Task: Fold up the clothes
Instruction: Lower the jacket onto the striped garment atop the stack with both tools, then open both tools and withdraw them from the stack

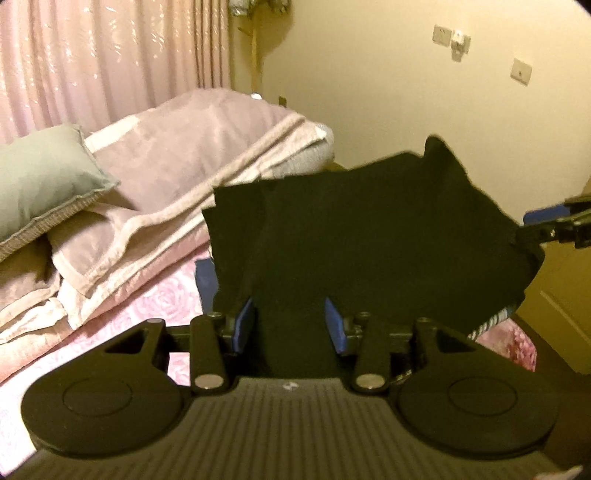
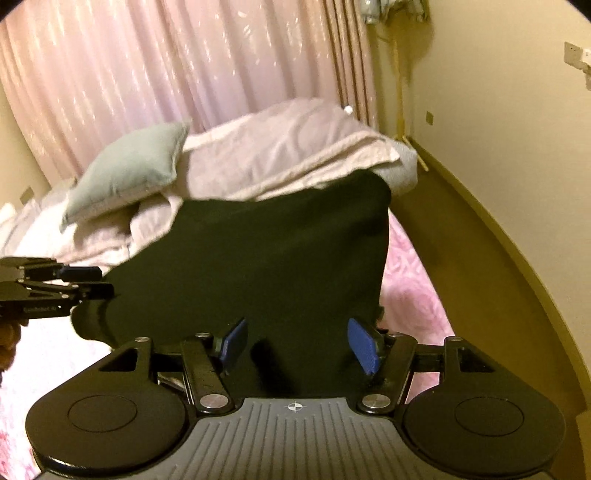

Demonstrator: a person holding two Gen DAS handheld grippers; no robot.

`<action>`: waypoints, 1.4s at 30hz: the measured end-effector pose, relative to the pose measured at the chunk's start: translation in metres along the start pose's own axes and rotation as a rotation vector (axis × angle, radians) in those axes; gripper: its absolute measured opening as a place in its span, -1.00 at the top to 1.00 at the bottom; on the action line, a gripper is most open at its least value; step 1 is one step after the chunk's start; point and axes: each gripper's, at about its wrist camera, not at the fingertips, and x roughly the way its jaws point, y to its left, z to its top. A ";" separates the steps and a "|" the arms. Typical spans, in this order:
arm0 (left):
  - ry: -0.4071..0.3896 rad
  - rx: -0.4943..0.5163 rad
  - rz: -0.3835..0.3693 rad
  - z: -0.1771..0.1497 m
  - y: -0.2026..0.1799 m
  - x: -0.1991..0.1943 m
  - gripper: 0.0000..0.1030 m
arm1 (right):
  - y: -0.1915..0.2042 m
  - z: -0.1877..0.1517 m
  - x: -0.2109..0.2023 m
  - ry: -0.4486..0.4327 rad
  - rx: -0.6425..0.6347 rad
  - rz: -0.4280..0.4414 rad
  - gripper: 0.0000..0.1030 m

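A black garment (image 1: 369,229) hangs stretched between both grippers above the bed; it also fills the middle of the right wrist view (image 2: 266,258). My left gripper (image 1: 291,328) has its blue pads (image 1: 245,325) closed on a fold of the black cloth. My right gripper (image 2: 295,343) holds another part of the same cloth between its blue pads (image 2: 364,347). Each gripper shows from the side in the other's view: the right one at the right edge (image 1: 554,225), the left one at the left edge (image 2: 74,284). A striped cloth (image 1: 491,323) peeks out under the garment.
The bed has a pink floral sheet (image 1: 155,299) and a heap of pink quilts (image 1: 177,147) with a grey-green pillow (image 1: 40,173). Pink curtains (image 2: 166,74) hang behind. A yellow wall with sockets (image 1: 441,35) and brown floor (image 2: 461,240) lie to the right.
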 end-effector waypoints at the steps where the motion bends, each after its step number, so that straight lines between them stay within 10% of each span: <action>1: -0.015 -0.012 0.002 0.000 0.000 -0.005 0.25 | 0.002 -0.001 -0.003 -0.007 0.007 0.001 -0.34; 22: -0.019 0.014 -0.024 -0.028 -0.006 -0.040 -0.04 | 0.041 -0.039 -0.021 0.080 0.016 -0.179 -0.77; 32: -0.040 0.043 -0.058 -0.059 -0.016 -0.070 -0.97 | 0.062 -0.076 -0.044 0.078 0.063 -0.239 -1.00; 42: -0.012 -0.240 -0.045 -0.123 -0.035 -0.104 -0.97 | 0.067 -0.109 -0.064 0.095 0.100 -0.210 -1.00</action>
